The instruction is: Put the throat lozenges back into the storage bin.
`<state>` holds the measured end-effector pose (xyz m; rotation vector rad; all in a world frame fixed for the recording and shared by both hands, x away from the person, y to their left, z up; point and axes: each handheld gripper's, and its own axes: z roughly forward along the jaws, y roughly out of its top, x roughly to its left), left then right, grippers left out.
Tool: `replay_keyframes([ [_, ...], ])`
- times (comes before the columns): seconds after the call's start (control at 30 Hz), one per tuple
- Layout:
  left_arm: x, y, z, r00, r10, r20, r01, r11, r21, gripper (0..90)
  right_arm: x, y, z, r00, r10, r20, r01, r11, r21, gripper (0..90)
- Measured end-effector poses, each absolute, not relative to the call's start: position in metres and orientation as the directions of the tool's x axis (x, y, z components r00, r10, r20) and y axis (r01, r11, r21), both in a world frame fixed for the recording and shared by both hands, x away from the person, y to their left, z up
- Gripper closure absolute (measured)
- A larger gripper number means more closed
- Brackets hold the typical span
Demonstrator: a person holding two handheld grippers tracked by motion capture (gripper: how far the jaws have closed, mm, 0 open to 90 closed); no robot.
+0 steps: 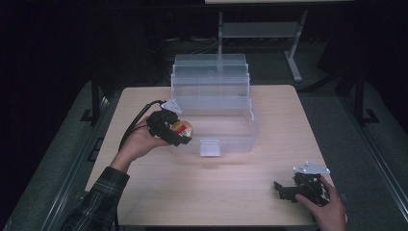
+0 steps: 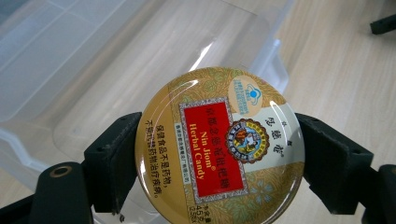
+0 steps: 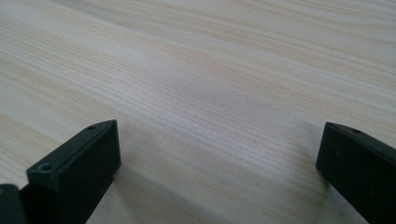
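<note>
A round gold candy tin point(image 2: 219, 147) with a red label is clamped between the jaws of my left gripper point(image 2: 217, 158). In the high view the left gripper point(image 1: 177, 134) holds the tin point(image 1: 183, 128) at the left wall of a clear plastic box point(image 1: 240, 139), just above its rim. The box's lid stands open behind it. My right gripper point(image 1: 284, 190) rests low near the table's front right edge, open, its jaws wide apart over bare wood point(image 3: 215, 93) with nothing between them.
The pale wooden table point(image 1: 192, 192) has free room in front of the box and on both sides. Behind the table stands a metal desk frame point(image 1: 293, 53) on a dark floor.
</note>
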<state>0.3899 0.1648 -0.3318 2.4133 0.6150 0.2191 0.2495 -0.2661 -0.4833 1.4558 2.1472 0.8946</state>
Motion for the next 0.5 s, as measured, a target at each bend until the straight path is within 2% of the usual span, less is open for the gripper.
replay_keyframes([
  [0.5,0.416,0.175,-0.339,0.830,0.558,0.010,0.436,-0.660,0.611,19.6,0.249,-0.266,-0.483,-0.381,0.924,0.029,0.672,0.255,0.696,0.0],
])
